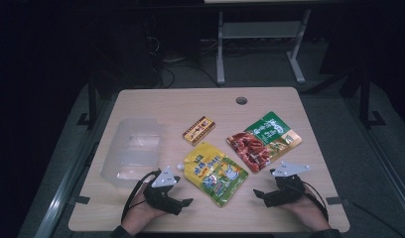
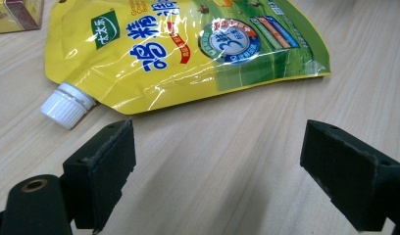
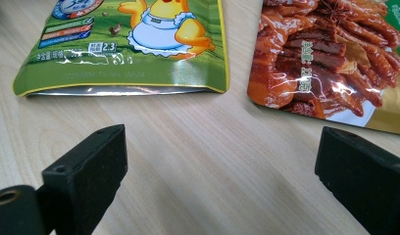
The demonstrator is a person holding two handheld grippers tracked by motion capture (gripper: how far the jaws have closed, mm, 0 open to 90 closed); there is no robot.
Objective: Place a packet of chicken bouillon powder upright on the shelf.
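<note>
High view: the yellow spouted pouch (image 1: 215, 172) lies flat near the middle of the tabletop's (image 1: 270, 101) near edge, between my left gripper (image 1: 183, 203) and right gripper (image 1: 258, 194), touched by neither. Both have jaws apart and empty, so I judge the reach is just starting; next I must close on the pouch's rim or its white cap (image 2: 66, 105). Beside it lie a red-and-green snack packet (image 1: 262, 140), a small box (image 1: 199, 130) and a clear container (image 1: 133, 148). The printing is too small to read.
</note>
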